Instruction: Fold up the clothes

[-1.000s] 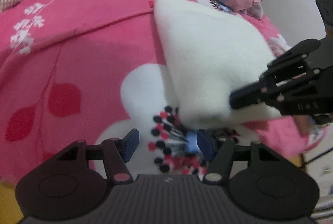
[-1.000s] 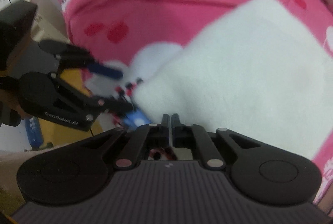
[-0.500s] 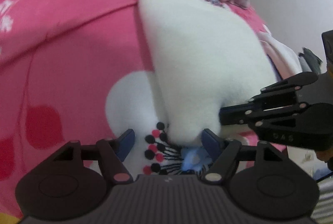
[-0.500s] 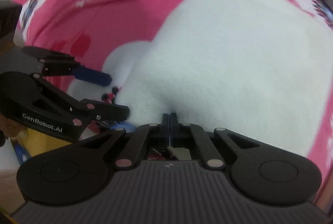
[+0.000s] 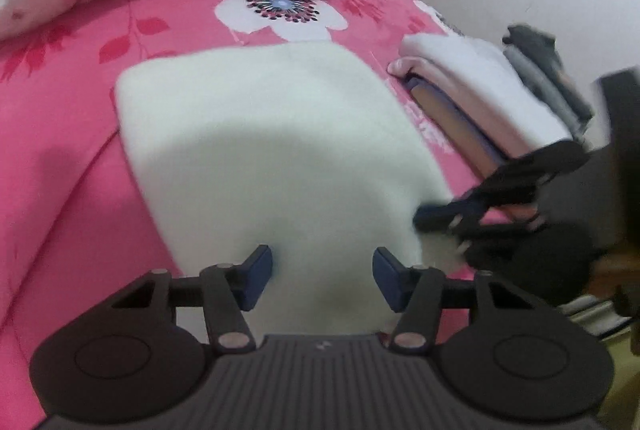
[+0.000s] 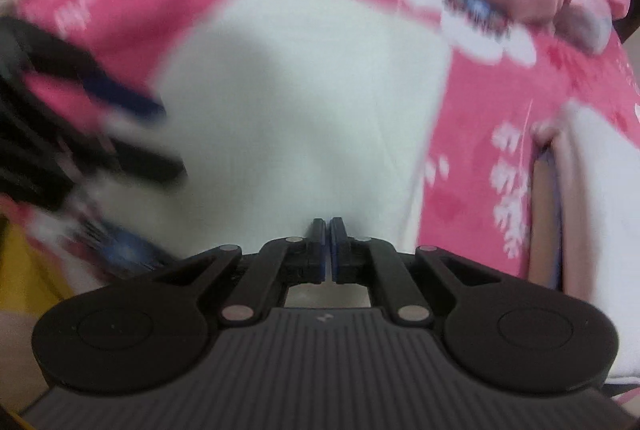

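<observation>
The left gripper [image 5: 322,278] has just been closing yet stands parted, its blue pads clear of the white garment [image 5: 272,150] lying ahead on the pink bed [image 5: 72,150]. The right gripper [image 6: 328,246] is clenched at the garment's near edge. Only the left view sharply shows the folded pile [image 5: 480,98] to the right.

From my left wrist view, the right hand-held gripper [image 5: 436,216] is smeared by motion, and I cannot tell whether its tips pinch the white garment [image 5: 272,150] or only touch its edge. My own gripper body hides the garment's near edge. In the right wrist view, the left hand-held gripper [image 6: 152,134] is a dark streak. The stack of folded clothes [image 6: 592,214] is cut off at the right edge.
</observation>
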